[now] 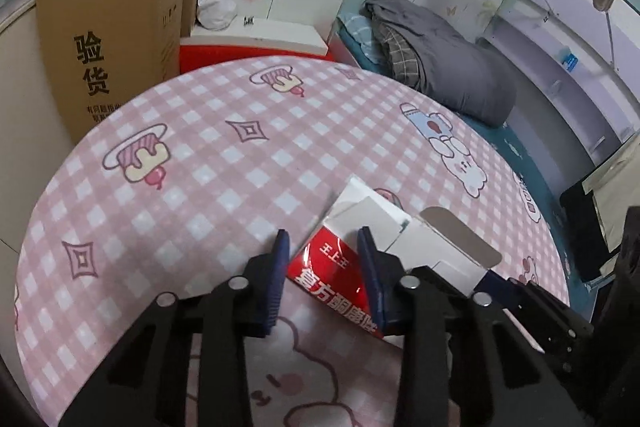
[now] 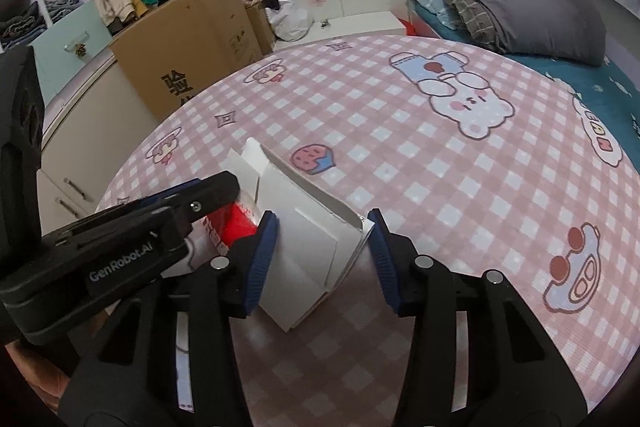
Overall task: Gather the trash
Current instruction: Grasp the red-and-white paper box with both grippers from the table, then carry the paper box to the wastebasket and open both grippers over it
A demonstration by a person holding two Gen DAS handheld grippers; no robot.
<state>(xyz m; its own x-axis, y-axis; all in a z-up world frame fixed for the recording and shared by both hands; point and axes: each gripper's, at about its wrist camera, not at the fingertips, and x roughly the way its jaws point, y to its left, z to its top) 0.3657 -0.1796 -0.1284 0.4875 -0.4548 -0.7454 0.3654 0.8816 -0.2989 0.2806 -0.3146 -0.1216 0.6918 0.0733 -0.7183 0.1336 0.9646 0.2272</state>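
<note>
One flattened carton lies on the pink checked surface (image 1: pixel 208 155), and both claws are at it. It is a single piece: a red printed half (image 1: pixel 332 267) and a white opened-out half (image 2: pixel 304 259) with loose flaps. No other trash shows on the surface.

The left claw (image 1: pixel 324 243) straddles the red end. Its jaws are narrowed; the right-hand pad lies against the carton's edge, while the other pad stands just clear of the opposite edge, so this does not yet read as a firm grip.

The right claw (image 2: pixel 322 223) straddles the white end. One pad touches the carton's near side; the other sits just beside the folded corner, with a slim gap visible. Half open, then, and not clamped.

The carton's long axis runs from the red end under the left claw to the white end under the right, so each claw crosses the carton's width at its own end. Neither is nearer; they share it, the left claw's body lying just beside the red half in the right view.

Counted: one carton, two claws. Beyond the surface's far edge stands a cardboard box (image 2: pixel 192 43).

Judging by this, the closing of both claws is what remains before a lift.
</note>
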